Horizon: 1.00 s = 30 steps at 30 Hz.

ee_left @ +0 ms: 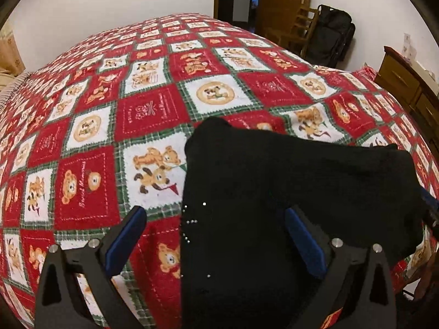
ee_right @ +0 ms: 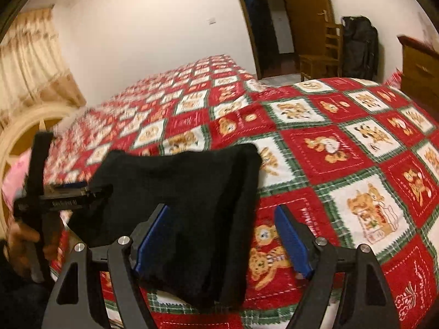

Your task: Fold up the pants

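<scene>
black folded pants (ee_left: 288,192) lie on the bed's teddy-bear quilt (ee_left: 90,192). left claw (ee_left: 216,235) gapes released over their 9 o'clock edge; right claw (ee_right: 222,233) released over their 3 o'clock edge.

Pants (ee_left: 288,181) on bedspread (ee_left: 153,115)

One pair of black pants (ee_left: 288,192) lies low in the frame on one patchwork bedspread (ee_left: 153,109). Two grippers show: left gripper (ee_left: 216,235), right gripper (ee_right: 223,235). Upper right: one wooden chair (ee_right: 323,52), one black bag (ee_right: 359,46), one dresser (ee_left: 406,82).
</scene>
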Motion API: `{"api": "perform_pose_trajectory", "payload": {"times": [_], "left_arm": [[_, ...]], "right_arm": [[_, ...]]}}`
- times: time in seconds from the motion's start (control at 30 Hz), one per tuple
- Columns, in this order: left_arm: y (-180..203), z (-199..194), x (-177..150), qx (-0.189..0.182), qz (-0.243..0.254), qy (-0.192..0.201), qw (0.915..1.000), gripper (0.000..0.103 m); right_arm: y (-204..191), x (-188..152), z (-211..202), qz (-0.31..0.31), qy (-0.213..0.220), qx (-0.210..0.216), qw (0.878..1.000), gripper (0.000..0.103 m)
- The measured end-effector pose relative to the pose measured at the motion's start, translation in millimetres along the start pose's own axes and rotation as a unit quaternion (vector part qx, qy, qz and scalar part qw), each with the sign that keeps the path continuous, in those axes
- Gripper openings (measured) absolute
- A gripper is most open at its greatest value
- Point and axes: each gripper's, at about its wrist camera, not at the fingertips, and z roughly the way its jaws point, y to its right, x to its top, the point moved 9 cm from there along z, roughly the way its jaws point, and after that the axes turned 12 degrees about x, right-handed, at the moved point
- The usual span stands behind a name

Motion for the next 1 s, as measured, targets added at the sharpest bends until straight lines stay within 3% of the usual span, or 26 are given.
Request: {"api": "perform_pose_trajectory", "payload": {"times": [0.27, 0.33, 0.37, 0.47, 0.53, 0.63, 0.7, 0.8, 1.0], "left_arm": [[-2.4, 9.1, -10.4, -0.025, -0.045, -0.017, 0.9985, 0.103], [-1.6, 8.8, -10.5, -0.025, -0.047, -0.016, 0.9984, 0.103], [-0.4, 8.3, -10.5, -0.023, -0.045, -0.014, 0.9986, 0.103], [1.6, 8.1, -11.9, -0.025, -0.047, -0.013, 0.9985, 0.103], [3.3, 8.2, -11.7, -0.028, -0.046, -0.011, 0.9985, 0.103], [10.4, 4.2, -9.3, -0.05, -0.04, -0.004, 0.9979, 0.085], [18.5, -1.6, -7.8, -0.067, -0.029, 0.001, 0.9973, 0.067], [21.5, -6.0, -4.8, -0.067, -0.021, 0.007, 0.9975, 0.051], [20.3, -11.1, -1.8, -0.061, -0.023, 0.008, 0.9978, 0.037]], "right_arm": [[-10.6, -9.1, 12.7, -0.059, -0.017, -0.043, 0.997, 0.076], [-9.3, -8.2, 11.6, -0.064, -0.016, -0.055, 0.996, 0.065], [-11.5, -7.8, 12.2, -0.067, -0.017, -0.045, 0.997, 0.051], [-16.0, -8.8, 15.5, -0.069, -0.027, -0.031, 0.997, 0.037], [-17.4, -12.7, 20.0, -0.062, -0.037, -0.022, 0.997, 0.034], [-17.3, -11.4, 19.4, -0.053, -0.035, -0.011, 0.998, 0.03], [-16.3, -10.4, 18.9, -0.041, -0.033, -0.003, 0.999, 0.029], [-19.2, -5.3, 15.3, -0.03, -0.027, 0.011, 0.999, 0.027], [-27.4, 0.6, 10.5, -0.047, -0.012, 0.009, 0.999, 0.027]]}}
